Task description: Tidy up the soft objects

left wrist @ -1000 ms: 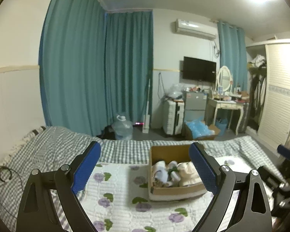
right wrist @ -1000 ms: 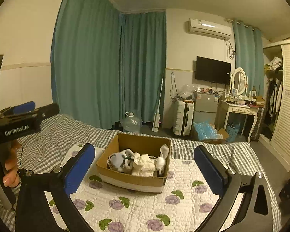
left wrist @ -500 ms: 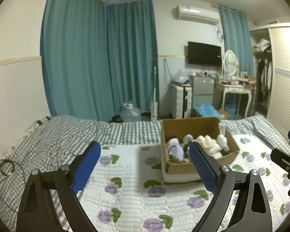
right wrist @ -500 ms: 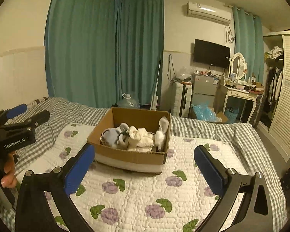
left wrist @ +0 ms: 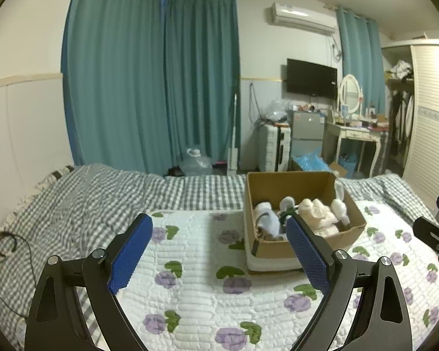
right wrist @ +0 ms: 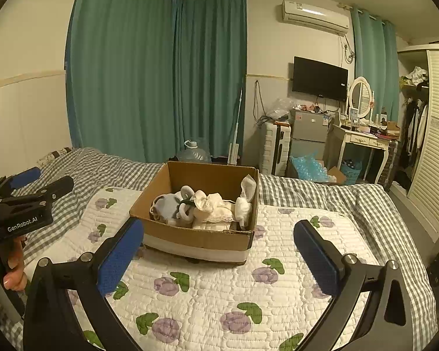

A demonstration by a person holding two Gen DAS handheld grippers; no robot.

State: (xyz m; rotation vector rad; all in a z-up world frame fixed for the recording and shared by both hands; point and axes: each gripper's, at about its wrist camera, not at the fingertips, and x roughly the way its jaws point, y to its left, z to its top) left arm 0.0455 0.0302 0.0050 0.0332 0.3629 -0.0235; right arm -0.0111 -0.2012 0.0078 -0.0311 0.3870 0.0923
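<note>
A brown cardboard box (right wrist: 190,235) stands on a white quilt with purple flowers (right wrist: 219,301) on the bed. It holds soft items: a blue-grey cloth (right wrist: 166,204), cream lace fabric (right wrist: 210,204) and white socks (right wrist: 244,201). The box also shows in the left wrist view (left wrist: 270,247), right of centre. My left gripper (left wrist: 219,251) is open and empty above the quilt, left of the box. My right gripper (right wrist: 218,256) is open and empty, just in front of the box. The left gripper also shows at the left of the right wrist view (right wrist: 26,201).
A grey checked blanket (left wrist: 73,204) covers the bed's left and far side. A black cable (left wrist: 4,241) lies at its left edge. Beyond the bed stand teal curtains (left wrist: 149,87), a water jug (left wrist: 197,162), a suitcase (left wrist: 273,146), a dressing table (left wrist: 354,134) and a wardrobe (left wrist: 430,117).
Both views have shifted a little. In the left wrist view the box has moved right. In the right wrist view the box looks nearer. Both grippers stay open.
</note>
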